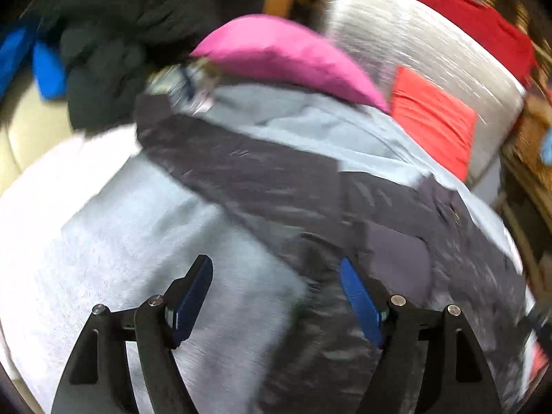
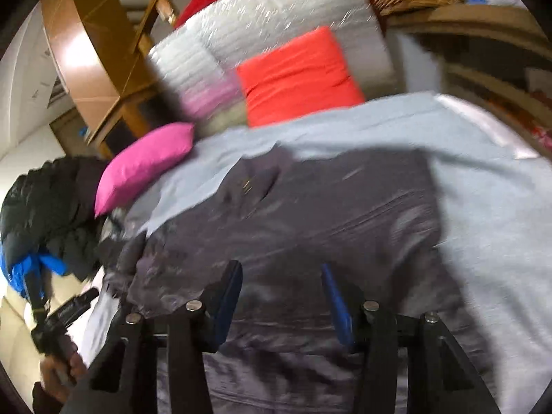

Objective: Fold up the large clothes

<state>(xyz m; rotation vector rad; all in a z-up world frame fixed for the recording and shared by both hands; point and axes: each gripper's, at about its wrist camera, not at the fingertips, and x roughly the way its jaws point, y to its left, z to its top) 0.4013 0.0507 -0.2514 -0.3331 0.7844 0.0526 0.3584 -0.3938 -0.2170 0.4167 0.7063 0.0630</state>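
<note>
Everything's on a bed with a light blue sheet (image 2: 483,207), silvery quilted headboard (image 1: 414,34) behind, wooden furniture (image 2: 96,34) around. A dark grey garment (image 2: 310,207) lies spread across the sheet, pink pillow (image 1: 276,51) and red cushion (image 2: 296,76) beyond. Left gripper (image 1: 276,296) is spread wide, nothing between; right gripper (image 2: 281,307) narrower, hovering above the garment, also not gripping anything. Only the right view catches the person's hand (image 2: 58,369).

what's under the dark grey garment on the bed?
Dark grey garment lies on a light blue sheet, visible around its edges. Whatever sits under its middle is covered.
</note>
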